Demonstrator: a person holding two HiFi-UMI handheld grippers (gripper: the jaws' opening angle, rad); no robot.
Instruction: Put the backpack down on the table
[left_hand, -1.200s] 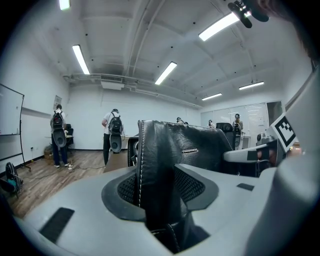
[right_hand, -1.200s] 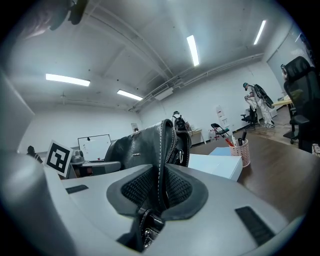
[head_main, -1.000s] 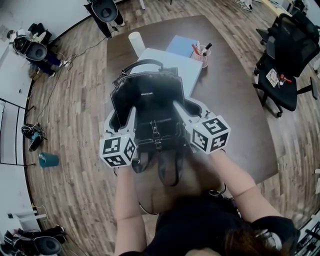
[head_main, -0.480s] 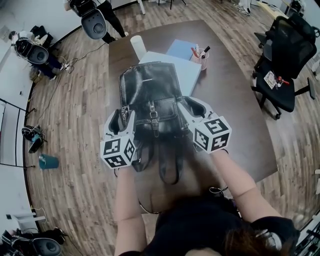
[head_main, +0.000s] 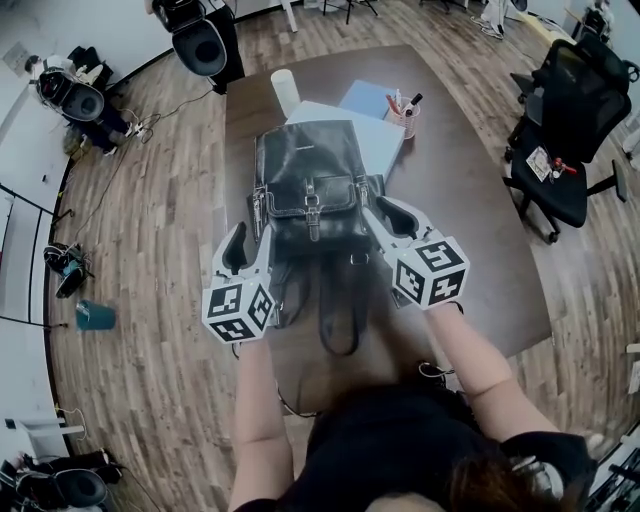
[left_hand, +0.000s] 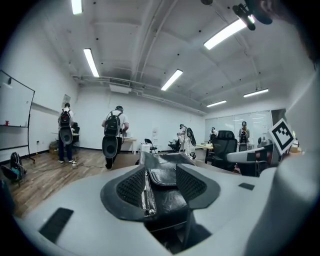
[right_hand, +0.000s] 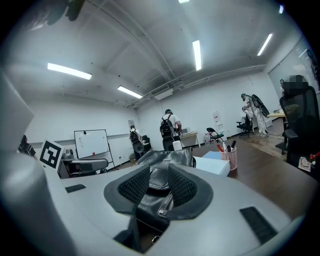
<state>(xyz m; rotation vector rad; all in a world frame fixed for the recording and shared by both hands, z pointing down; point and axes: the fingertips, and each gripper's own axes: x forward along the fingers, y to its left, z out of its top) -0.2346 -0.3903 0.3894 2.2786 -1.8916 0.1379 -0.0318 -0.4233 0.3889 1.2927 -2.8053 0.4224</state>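
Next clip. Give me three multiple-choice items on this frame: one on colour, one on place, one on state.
1. What colour is the backpack? A red; B black; C blue.
2. Where is the pen cup? A inside the backpack; B on the table; C on top of the backpack.
3. How is the backpack placed? A hanging in the air; B standing upright; C lying flat on the table.

Answers:
1. B: its leather is black all over.
2. B: the cup stands on the tabletop, beyond the backpack and to its right.
3. C: it lies flat with its buckled front facing up.
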